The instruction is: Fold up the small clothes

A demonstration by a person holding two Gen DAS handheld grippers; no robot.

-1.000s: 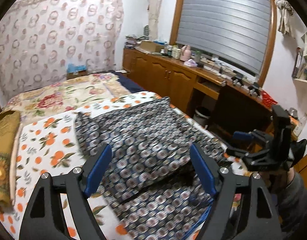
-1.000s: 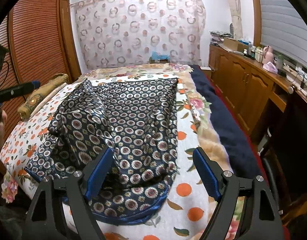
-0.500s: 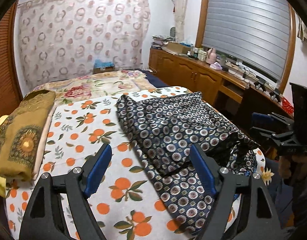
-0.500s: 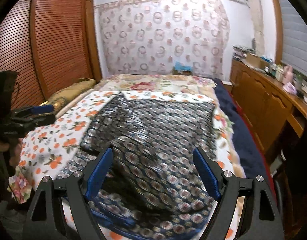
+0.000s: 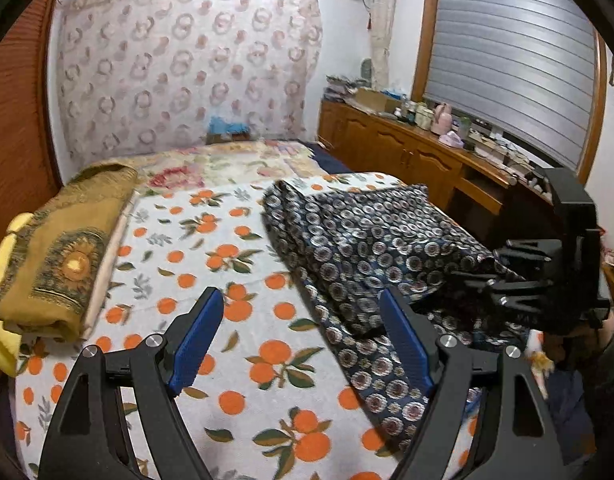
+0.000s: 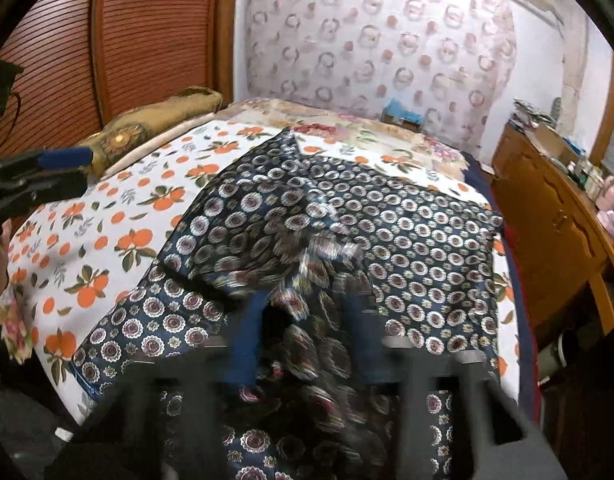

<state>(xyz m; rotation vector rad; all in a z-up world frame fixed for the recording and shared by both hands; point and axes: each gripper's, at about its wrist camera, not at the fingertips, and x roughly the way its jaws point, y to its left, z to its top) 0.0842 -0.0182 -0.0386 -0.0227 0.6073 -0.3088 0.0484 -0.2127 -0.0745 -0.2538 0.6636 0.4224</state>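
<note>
The dark patterned garment lies rumpled on the near right of the orange-print bedspread. The left gripper is held wide open and empty above the spread. The right gripper is blurred amid cloth; its grasp cannot be told. One edge should be pinched cleanly, then lifted and drawn flat.

An orange-print bedspread covers the near part of the bed. A folded brown blanket lies at its left edge, and a wooden cabinet stands along the right wall beneath a grey window shutter. A ring-patterned curtain hangs at the far wall.
</note>
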